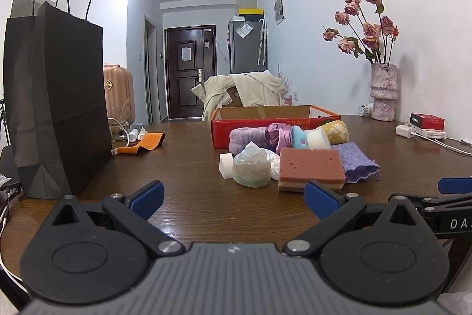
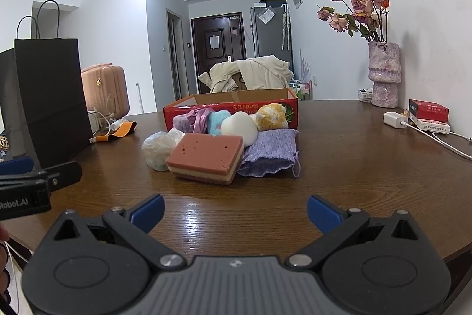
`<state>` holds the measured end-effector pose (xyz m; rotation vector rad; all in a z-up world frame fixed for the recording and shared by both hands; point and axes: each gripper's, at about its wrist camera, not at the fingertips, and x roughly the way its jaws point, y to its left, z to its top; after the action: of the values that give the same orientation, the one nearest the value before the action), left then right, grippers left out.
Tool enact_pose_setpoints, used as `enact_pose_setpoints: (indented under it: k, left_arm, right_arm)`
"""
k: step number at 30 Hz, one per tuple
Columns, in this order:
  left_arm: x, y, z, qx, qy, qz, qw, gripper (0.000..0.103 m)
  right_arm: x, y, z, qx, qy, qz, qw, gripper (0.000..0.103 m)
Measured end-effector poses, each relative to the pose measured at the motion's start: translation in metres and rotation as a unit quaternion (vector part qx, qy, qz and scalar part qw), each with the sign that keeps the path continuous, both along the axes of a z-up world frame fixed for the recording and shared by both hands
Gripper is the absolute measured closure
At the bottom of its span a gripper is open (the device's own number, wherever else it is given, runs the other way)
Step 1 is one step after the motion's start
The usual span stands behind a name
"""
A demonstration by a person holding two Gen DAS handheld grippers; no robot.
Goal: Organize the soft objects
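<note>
both the left gripper (image 1: 234, 201) and right gripper (image 2: 236, 210) hover spread wide and holding nothing above the wooden table (image 2: 339, 167), ahead of the pink sponge (image 2: 206, 158), purple cloth (image 2: 270, 152) and soft pile fronting the red box (image 2: 233, 104).

Left hand-held gripper (image 1: 234, 198) spread wide, empty, low over near table (image 1: 191, 161) edge. Pink sponge (image 1: 311, 167) beside plastic-wrapped bundle (image 1: 252, 169), before red box (image 1: 274, 120). Black paper bag (image 1: 56, 96) upright at left edge.
</note>
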<state>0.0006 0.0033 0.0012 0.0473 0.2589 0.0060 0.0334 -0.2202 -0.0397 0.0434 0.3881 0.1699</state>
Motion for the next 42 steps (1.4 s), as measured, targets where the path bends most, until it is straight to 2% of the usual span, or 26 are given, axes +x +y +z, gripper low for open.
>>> enact_pose_setpoints:
  k: [42]
  left_arm:
    - [-0.0019,-0.0016,0.0005,0.001,-0.002,0.001,1.0000,0.000]
  right_arm:
    - [0.0019,-0.0022,0.0019,0.003,0.004,0.000,1.000,0.000]
